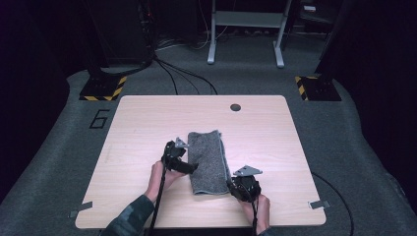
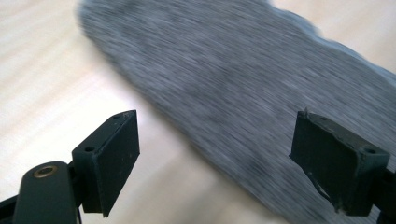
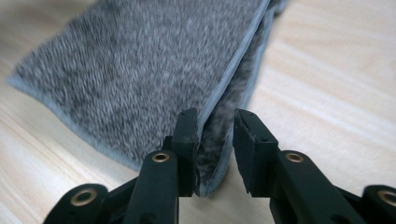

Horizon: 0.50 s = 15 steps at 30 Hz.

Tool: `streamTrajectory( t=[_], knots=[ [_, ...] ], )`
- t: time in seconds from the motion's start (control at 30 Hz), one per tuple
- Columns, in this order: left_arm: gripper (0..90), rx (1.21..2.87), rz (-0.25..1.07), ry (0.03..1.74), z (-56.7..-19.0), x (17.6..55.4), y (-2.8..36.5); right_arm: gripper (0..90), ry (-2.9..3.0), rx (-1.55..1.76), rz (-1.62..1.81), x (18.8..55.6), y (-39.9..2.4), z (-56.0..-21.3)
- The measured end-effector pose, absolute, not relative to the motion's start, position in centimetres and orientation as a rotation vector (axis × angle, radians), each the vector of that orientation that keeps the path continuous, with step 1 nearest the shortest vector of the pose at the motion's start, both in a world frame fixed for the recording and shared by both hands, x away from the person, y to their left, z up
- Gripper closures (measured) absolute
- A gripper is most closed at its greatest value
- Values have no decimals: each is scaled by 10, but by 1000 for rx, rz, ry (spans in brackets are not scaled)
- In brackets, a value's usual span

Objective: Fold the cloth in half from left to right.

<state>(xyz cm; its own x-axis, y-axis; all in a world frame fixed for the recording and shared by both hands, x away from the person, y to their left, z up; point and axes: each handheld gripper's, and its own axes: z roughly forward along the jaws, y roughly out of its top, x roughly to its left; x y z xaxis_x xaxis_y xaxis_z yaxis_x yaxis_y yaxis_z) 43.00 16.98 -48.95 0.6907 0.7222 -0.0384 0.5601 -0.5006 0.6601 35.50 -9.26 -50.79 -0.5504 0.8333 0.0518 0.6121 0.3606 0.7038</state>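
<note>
The folded grey towel [image 1: 208, 161] lies flat just below the middle of the desk [image 1: 147, 123], layered edges at its 3 o'clock side, likely for another fold. The right gripper [image 3: 214, 140] straddles the 5 o'clock corner hem, jaws slightly parted. The left gripper [image 1: 189, 168], at 9 o'clock, gapes wide, empty. No containers present.

Towel [image 1: 207, 160] on table [image 1: 142, 123], between grippers

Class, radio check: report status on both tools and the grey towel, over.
Left tool open, over the towel's left side. Right tool at near right corner, jaws apart around the folded edge, not pressing. Towel folded, flat on table. Nothing in the way.
</note>
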Motion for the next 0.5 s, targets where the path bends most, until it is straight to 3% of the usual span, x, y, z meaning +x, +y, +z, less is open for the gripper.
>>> streamTrajectory(
  t=[0.1, 0.23, 0.5],
  knots=[
    [152, 2280, 290, 945, -498, 412, 167, 708, 2327, 1267, 969, 352, -90, -515],
    [150, 2358, 360, 913, -511, 398, 165, 691, 2312, 1260, 967, 350, -88, -515],
    [145, 2287, 304, 937, -503, 397, 182, 574, 2327, 1220, 1008, 351, -89, -501]
  ],
)
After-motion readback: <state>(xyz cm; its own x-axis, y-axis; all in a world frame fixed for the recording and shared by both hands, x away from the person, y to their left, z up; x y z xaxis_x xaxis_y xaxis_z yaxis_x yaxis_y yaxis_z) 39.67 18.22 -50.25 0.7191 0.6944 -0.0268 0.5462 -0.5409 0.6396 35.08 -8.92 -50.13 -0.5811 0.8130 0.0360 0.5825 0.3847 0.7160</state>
